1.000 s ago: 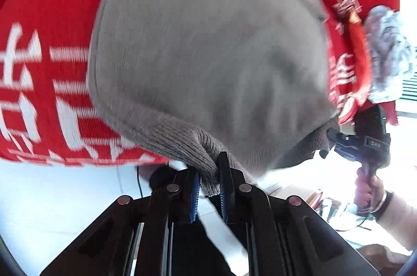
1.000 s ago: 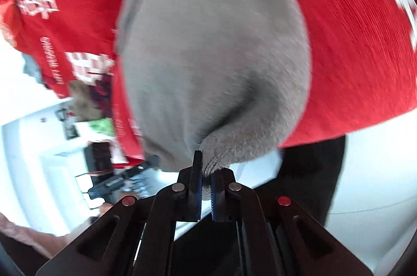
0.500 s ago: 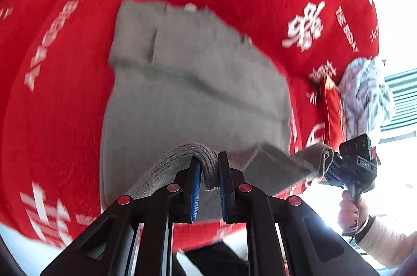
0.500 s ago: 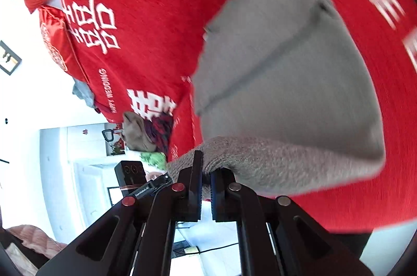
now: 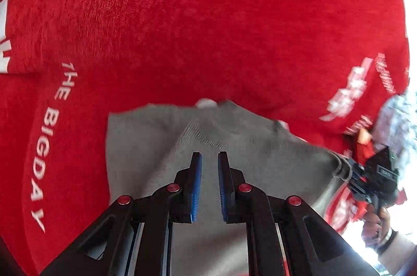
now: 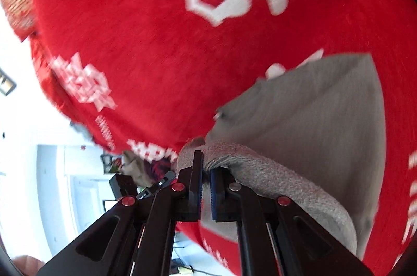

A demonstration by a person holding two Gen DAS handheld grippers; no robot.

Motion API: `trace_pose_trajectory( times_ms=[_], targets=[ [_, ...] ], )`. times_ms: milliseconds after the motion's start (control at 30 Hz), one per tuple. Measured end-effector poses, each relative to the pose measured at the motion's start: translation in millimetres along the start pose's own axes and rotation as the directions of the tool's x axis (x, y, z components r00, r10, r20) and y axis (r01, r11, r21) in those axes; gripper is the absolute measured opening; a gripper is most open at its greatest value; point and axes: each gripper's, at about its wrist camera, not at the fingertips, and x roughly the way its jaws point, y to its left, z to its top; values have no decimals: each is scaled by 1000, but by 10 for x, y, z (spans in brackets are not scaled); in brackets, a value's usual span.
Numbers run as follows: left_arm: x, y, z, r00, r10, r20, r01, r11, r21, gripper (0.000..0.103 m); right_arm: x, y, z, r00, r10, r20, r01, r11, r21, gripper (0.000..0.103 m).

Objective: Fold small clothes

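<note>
The grey ribbed knit garment (image 5: 146, 145) lies doubled over ahead of the released left gripper (image 5: 209, 158); the right gripper (image 6: 206, 166) pinches its hem, so smoothing remains.

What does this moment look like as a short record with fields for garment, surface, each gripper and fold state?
garment: grey knit garment, ribbed hem
surface: red blanket with white lettering
left gripper: open, nothing between its fingers, above the garment
right gripper: shut on the ribbed hem
fold state: the hem is doubled over the part lying on the blanket
background: mottled grey-white fabric at the blanket's edge
</note>
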Motion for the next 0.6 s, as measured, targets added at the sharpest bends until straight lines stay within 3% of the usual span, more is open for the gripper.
trace_pose_trajectory(
  times_ms=[100,233,333,367,400,433,467,600],
  targets=[
    [264,35,110,993,116,-8,-116,993,-3,14,152,-268,181,999,-48,7,47,996,79,5],
    [521,66,198,961,272,-57,-272,962,0,15,323,-547,322,996,-90,-13,91,979,180,6],
    [500,38,190,960,269,-80,-269,963,9,19,336,-537,388,993,-114,-21,116,974,196,12],
    [500,27,180,959,266,-98,-265,964,16,49,328,-498,393,992,-120,-26,123,977,177,16],
    [496,6,169,955,277,-108,-275,961,30,72,311,-454,400,992,-125,-27,128,980,154,32],
    [476,-25,161,951,294,-94,-291,956,46,102,296,-411,414,991,-133,-27,135,982,129,59],
    [436,-68,143,945,321,-61,-317,946,74,103,279,-362,424,991,-131,-27,133,986,103,68],
    [558,-159,184,936,340,-90,-326,935,141,103,275,-246,458,975,-216,-44,217,976,8,69]
  ],
)
